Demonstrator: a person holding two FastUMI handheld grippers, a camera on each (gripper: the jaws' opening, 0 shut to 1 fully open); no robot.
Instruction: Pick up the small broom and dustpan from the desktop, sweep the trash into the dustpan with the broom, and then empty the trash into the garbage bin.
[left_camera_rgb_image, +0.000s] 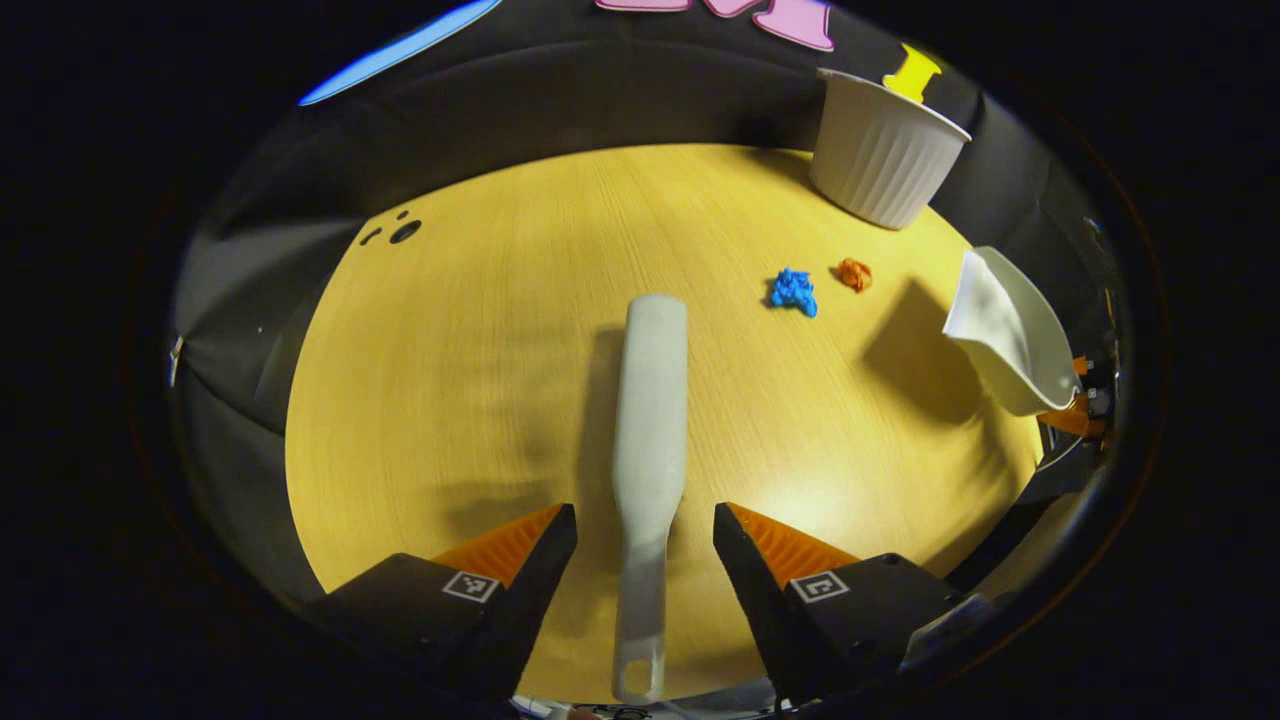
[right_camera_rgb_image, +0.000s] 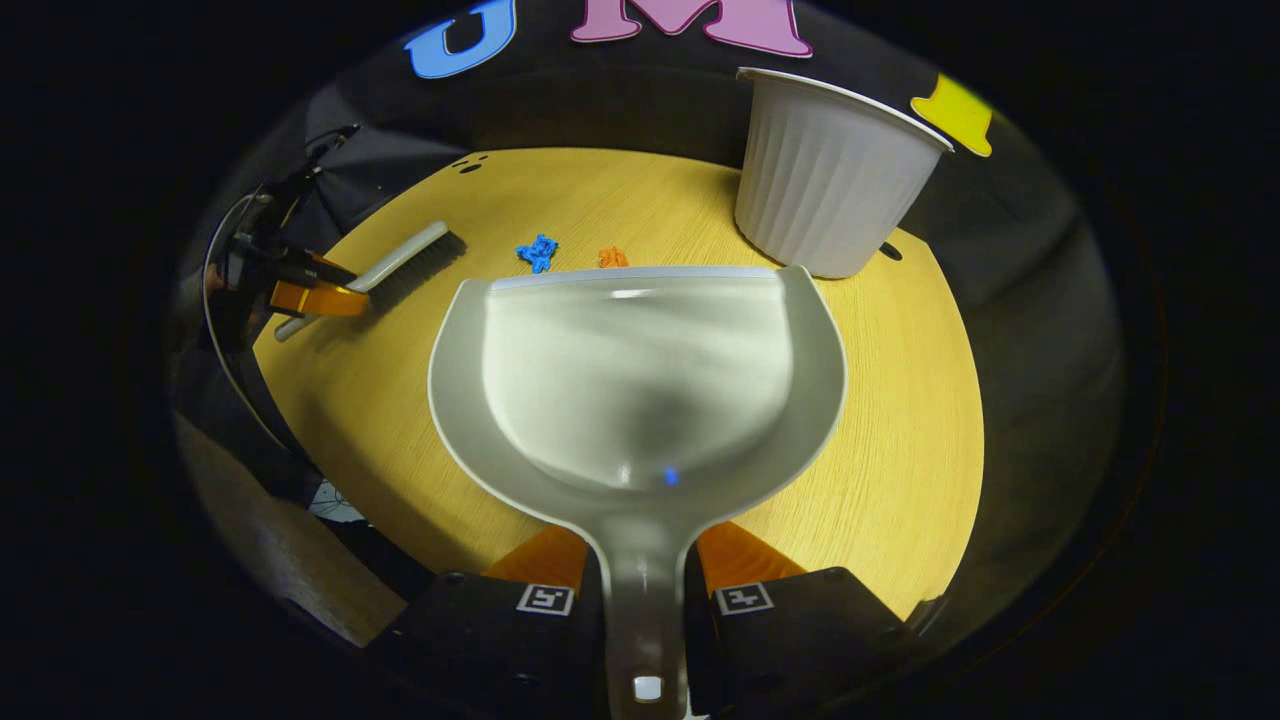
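Note:
A pale small broom (left_camera_rgb_image: 652, 400) lies flat on the round wooden desktop (left_camera_rgb_image: 480, 350). Its handle runs between the fingers of my left gripper (left_camera_rgb_image: 645, 525), which stands open around it with a gap on each side. In the right gripper view the same broom (right_camera_rgb_image: 405, 262) shows its dark bristles, with the left gripper (right_camera_rgb_image: 310, 295) at its handle end. My right gripper (right_camera_rgb_image: 642, 560) is shut on the handle of the pale dustpan (right_camera_rgb_image: 640, 370), held above the table; the dustpan (left_camera_rgb_image: 1005, 335) is tilted at the right. A blue scrap (left_camera_rgb_image: 794, 291) and an orange scrap (left_camera_rgb_image: 854, 273) lie beyond the broom.
A white ribbed garbage bin (right_camera_rgb_image: 825, 170) stands at the far edge of the table, right of the scraps (right_camera_rgb_image: 538, 252). Small dark holes (left_camera_rgb_image: 405, 231) mark the far left of the tabletop. Black cloth walls close in around the round table.

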